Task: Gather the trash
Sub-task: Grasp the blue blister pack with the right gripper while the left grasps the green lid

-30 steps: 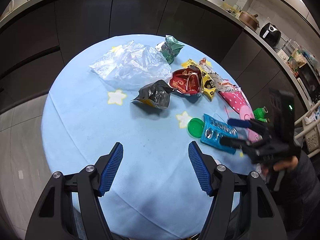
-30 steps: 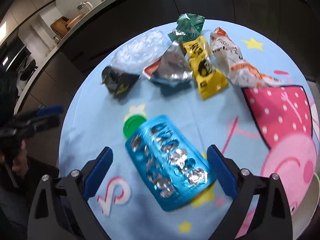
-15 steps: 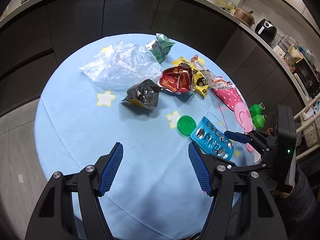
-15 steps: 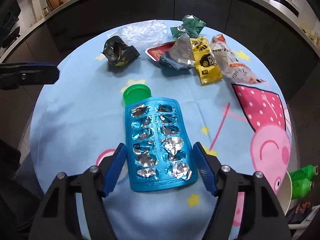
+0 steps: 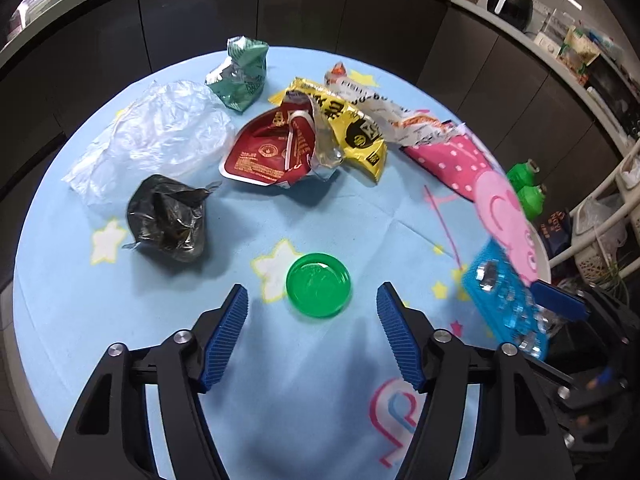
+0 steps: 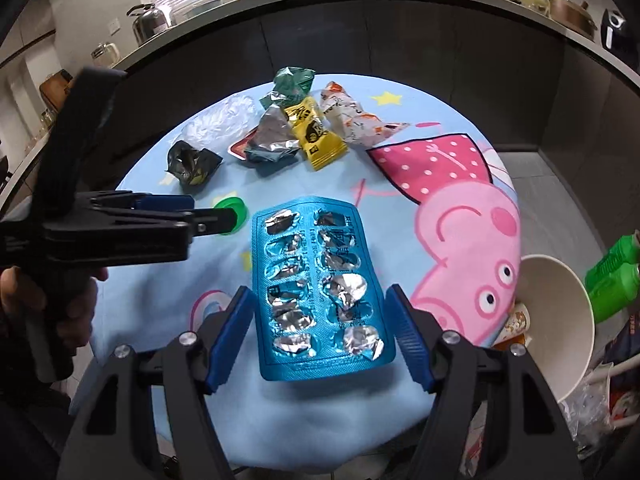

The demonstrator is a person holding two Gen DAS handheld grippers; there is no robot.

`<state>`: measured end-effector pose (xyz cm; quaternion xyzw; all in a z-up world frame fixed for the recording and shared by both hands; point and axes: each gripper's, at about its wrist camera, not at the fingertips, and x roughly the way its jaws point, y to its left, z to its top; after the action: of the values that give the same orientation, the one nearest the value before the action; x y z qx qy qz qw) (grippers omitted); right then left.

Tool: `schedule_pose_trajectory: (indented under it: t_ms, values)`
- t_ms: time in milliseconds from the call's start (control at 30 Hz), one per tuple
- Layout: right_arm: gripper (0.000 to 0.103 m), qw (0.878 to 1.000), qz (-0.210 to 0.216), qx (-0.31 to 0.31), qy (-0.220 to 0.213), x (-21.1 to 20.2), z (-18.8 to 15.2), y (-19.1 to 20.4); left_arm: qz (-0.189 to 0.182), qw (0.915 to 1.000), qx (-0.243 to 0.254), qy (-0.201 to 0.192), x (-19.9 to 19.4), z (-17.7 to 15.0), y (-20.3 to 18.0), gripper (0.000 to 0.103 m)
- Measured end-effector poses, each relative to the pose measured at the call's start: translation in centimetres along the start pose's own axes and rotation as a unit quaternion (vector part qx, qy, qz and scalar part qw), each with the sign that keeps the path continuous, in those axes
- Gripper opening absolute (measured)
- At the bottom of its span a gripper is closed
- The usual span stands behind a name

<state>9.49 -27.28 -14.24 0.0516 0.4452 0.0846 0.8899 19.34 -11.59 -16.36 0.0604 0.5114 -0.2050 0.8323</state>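
Observation:
A blue blister pack [image 6: 320, 288] with torn foil sits between the fingers of my right gripper [image 6: 320, 332], which is shut on its long edges and holds it above the round table; the pack also shows in the left wrist view [image 5: 504, 304]. My left gripper [image 5: 312, 320] is open just above the table, with a green lid [image 5: 319, 290] lying between its fingertips; the lid also shows in the right wrist view [image 6: 232, 208]. Farther back lie a black wrapper [image 5: 168, 220], a clear plastic bag [image 5: 160, 136], a red pouch [image 5: 272, 148], a yellow wrapper [image 5: 352, 128], a green wrapper [image 5: 240, 76] and a white-orange wrapper [image 5: 392, 112].
The table wears a light blue cartoon cloth [image 5: 280, 400]. A white bin [image 6: 560, 320] with trash stands off the table's right edge, next to green bottles [image 6: 616, 276]. Dark cabinets [image 5: 320, 12] and a kitchen counter run behind the table.
My right gripper closed on the blister pack and lifted it off the table. My left gripper moved forward and right until the green lid lay between its fingers.

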Motion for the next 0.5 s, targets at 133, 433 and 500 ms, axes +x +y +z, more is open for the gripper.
schedule_pose_trajectory:
  t_ms: [133,433,500]
  values:
    - [0.069,1.0,0.004,0.014,-0.002,0.1,0.0,-0.5,0.021,0.9997,0.013,0.005,1.2,0.2,-0.3,0.056]
    - [0.069,0.999,0.007,0.032,-0.005,0.2,0.1,-0.5,0.03,0.999,0.034,0.007,1.2,0.3,-0.5,0.034]
    - [0.069,0.999,0.006,0.029,-0.01,-0.2,0.1,-0.4,0.018,0.9995,0.025,-0.001,0.2,0.1,-0.3,0.034]
